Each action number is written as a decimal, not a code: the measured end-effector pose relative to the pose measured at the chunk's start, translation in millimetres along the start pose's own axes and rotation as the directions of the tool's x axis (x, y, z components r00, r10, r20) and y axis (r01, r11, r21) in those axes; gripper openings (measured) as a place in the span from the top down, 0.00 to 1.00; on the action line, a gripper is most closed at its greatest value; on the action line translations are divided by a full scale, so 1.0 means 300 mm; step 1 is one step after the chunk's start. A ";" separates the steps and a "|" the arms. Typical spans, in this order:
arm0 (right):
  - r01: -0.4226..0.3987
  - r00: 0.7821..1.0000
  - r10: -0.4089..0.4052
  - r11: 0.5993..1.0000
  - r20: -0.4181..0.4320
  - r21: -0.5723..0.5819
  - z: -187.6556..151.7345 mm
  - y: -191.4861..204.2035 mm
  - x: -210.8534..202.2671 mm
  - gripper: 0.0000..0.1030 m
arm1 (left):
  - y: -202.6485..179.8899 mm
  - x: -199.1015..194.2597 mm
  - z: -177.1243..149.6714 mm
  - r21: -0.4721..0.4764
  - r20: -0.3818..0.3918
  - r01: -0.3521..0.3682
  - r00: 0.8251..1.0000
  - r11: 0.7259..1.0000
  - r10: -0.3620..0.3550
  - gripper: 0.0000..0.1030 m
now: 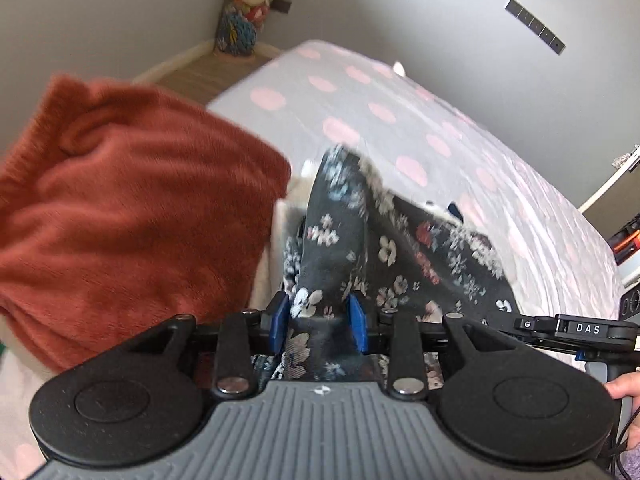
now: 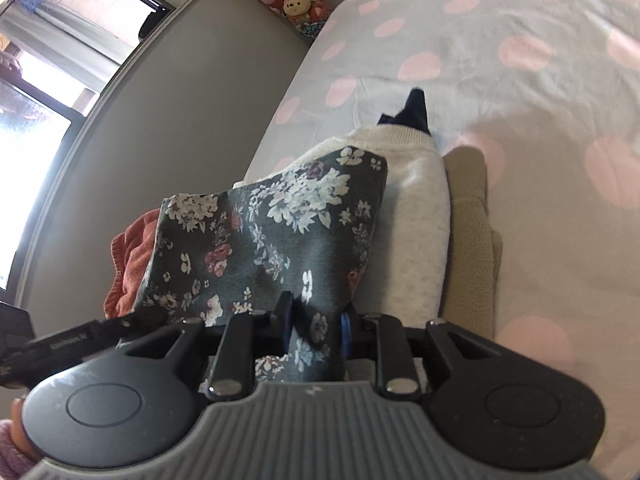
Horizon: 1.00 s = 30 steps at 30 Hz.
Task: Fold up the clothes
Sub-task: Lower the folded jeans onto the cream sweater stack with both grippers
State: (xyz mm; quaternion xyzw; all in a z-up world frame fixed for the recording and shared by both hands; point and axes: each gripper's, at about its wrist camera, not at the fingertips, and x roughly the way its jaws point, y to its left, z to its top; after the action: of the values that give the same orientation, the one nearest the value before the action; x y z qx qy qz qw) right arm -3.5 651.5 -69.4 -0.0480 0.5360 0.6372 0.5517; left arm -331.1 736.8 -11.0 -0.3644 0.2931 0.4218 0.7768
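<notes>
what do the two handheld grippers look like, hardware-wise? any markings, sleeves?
Both match: the left gripper and right gripper have blue finger pads, black linkage arms, round black side discs and a ribbed grey body. White "DAS" lettering marks the right gripper. A fuzzy pinkish-purple sleeve shows.

Grey walls (image 1: 400,8) — bright window (image 2: 36,128), pink-spotted bedsheet (image 2: 500,52).

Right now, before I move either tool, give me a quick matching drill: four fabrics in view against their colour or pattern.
Things:
1. garment held in both tools
2. bedsheet
3. plush blanket
4. folded sweater

Looks:
A. cream white
B. rust orange
C. dark with flowers
D. pale with pink dots

Pairs: 1-C, 2-D, 3-B, 4-A

The garment is clamped by the left tool and the right tool. Bedsheet, blanket, sweater.
</notes>
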 end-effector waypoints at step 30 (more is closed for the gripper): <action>0.164 0.986 -0.163 0.914 0.033 -0.371 -0.202 0.142 -0.053 0.91 | -0.131 -0.004 -0.182 0.325 -0.075 -0.155 0.979 0.933 0.189 0.73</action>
State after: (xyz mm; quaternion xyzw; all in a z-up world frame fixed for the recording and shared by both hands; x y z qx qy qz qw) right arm -61.7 604.3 -57.8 -0.1960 0.3991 0.6788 0.5843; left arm -305.5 676.9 -28.3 -0.2292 0.4286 0.4157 0.7688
